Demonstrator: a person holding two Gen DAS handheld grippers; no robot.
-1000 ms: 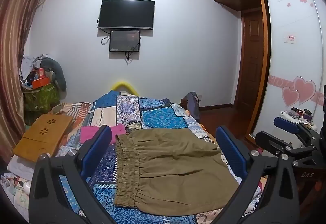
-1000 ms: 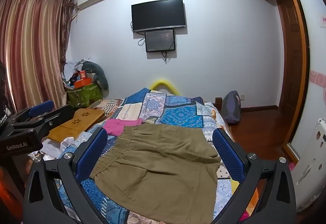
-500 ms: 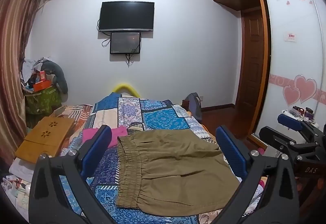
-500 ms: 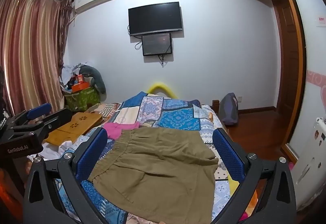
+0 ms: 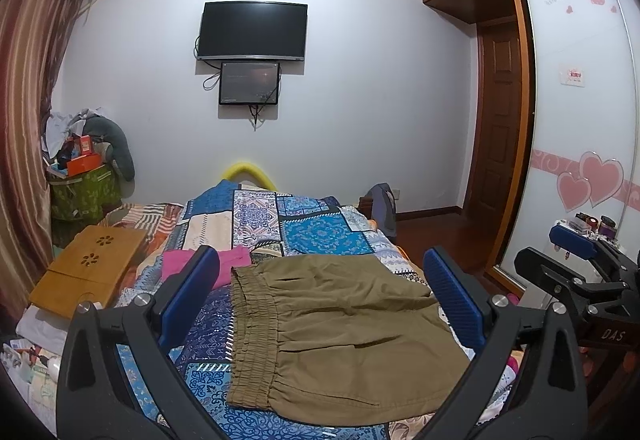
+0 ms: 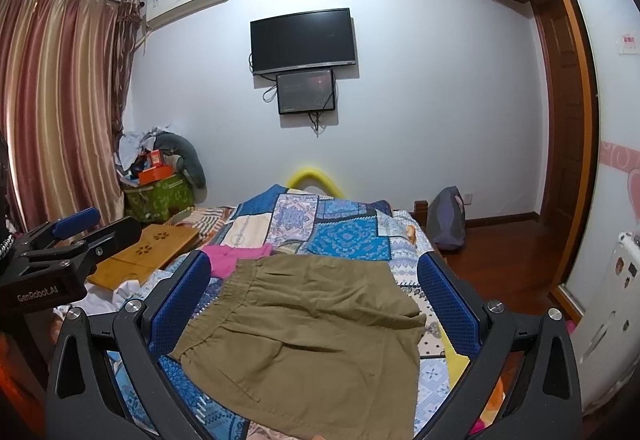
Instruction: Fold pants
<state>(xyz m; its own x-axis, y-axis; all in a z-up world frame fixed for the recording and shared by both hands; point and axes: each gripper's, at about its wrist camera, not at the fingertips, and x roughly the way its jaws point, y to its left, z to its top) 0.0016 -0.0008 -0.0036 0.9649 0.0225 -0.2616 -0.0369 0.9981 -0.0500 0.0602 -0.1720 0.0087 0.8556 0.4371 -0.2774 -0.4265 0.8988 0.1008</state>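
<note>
Olive-brown pants (image 5: 336, 328) lie flat on the patchwork bedspread (image 5: 320, 232), elastic waistband to the left; they also show in the right wrist view (image 6: 312, 336). My left gripper (image 5: 320, 280) is open and empty, held above the near end of the bed and apart from the pants. My right gripper (image 6: 314, 280) is open and empty, also above the pants. The right gripper shows at the right edge of the left wrist view (image 5: 576, 264). The left gripper shows at the left edge of the right wrist view (image 6: 60, 240).
A pink garment (image 5: 236, 260) lies just beyond the waistband. A wooden lap tray (image 5: 88, 268) sits on the bed's left side. A cluttered green bin (image 5: 84, 192) stands by the curtain. A backpack (image 6: 448, 216) sits on the floor at right, next to the wardrobe (image 5: 580, 120).
Both grippers have tilted up and back slightly, so the pants sit lower in both views. The pants have not moved and both grippers stay open.
</note>
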